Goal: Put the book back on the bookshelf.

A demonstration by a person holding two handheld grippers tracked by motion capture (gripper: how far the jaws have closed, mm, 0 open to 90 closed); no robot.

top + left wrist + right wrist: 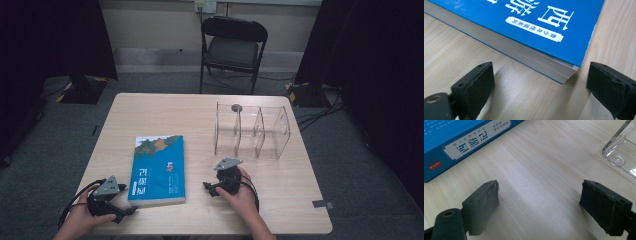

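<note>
Both jaws of the left gripper (540, 85) stand wide apart with nothing between them but bare table (524, 95); the near corner of the blue book (544, 25) sits just ahead of the gap, closer to the jaw at the right of that view, not touching either. From above, this left gripper (131, 210) rests by the book's (159, 167) lower left corner, the book lying flat on the pale wooden table (280, 200). Over on the other side, the right gripper (539, 202) is likewise spread wide and holds nothing, its jaws over bare wood, the book's spine (466, 147) ahead and off to one side, a clear plastic organizer (621, 155) at the other. From above, the right gripper (209, 189) sits near the book's right edge, in front of the organizer (252, 131).
</note>
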